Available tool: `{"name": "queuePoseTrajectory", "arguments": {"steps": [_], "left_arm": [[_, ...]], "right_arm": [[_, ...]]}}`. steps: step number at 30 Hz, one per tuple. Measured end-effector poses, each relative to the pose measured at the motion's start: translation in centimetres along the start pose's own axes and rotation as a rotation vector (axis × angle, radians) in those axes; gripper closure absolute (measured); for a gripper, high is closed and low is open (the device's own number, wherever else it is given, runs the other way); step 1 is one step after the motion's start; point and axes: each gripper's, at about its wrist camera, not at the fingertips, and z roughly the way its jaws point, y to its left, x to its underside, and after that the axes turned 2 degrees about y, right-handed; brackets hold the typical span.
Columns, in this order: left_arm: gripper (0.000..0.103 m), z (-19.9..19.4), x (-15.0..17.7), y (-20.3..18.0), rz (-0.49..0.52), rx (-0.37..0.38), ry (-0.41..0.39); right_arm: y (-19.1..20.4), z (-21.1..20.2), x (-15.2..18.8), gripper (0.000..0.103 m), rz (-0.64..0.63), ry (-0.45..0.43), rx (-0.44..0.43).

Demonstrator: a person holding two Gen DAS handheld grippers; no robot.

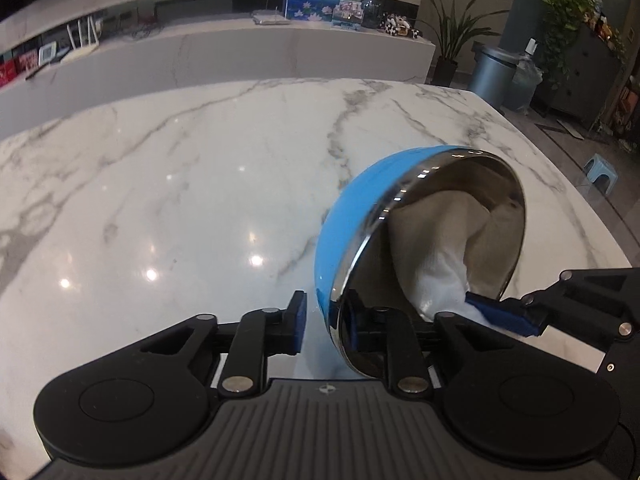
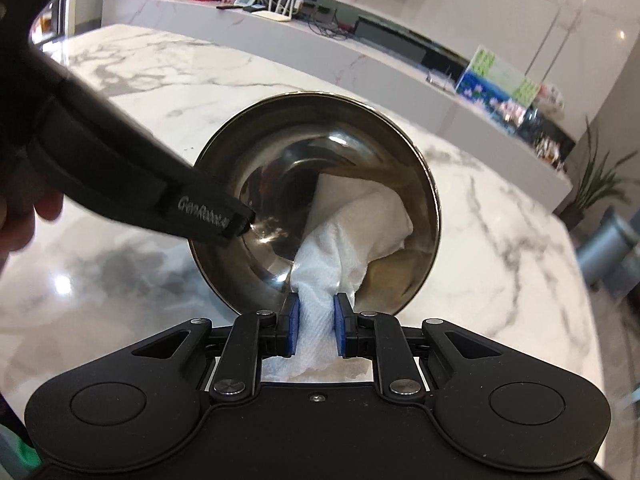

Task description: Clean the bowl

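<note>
The bowl (image 1: 404, 236), blue outside and polished steel inside, is held tipped on its side above the marble tabletop (image 1: 168, 184), its mouth turned toward the right gripper (image 2: 313, 330) and its lower rim pinched between the blue pads of the left gripper (image 1: 325, 322), one pad outside the wall and one inside. A crumpled white paper towel (image 2: 356, 224) lies against the bowl's inner wall, its tail squeezed tight between the right gripper's pads just outside the rim. Behind the tabletop runs a marble counter (image 1: 248, 56) carrying a painted picture (image 1: 316, 0), with potted plants (image 1: 452, 36) and a grey bin (image 1: 494, 74) to the right.
</note>
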Motion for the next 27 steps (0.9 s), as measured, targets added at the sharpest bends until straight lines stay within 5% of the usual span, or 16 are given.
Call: {"name": "queuePoseTrajectory", "arguments": {"steps": [9, 17, 27], "left_arm": [[0.08, 0.9, -0.1, 0.6, -0.068, 0.052, 0.003], [0.079, 1.0, -0.3, 0.4, -0.086, 0.051, 0.014], [0.09, 0.6, -0.6, 0.3, -0.056, 0.058, 0.047]], "right_arm": [[-2.4, 0.6, -0.4, 0.087, 0.208, 0.024, -0.15], [-2.2, 0.7, -0.1, 0.087, 0.22, 0.027, -0.158], [-2.2, 0.5, -0.1, 0.088, 0.208, 0.019, -0.156]]}}
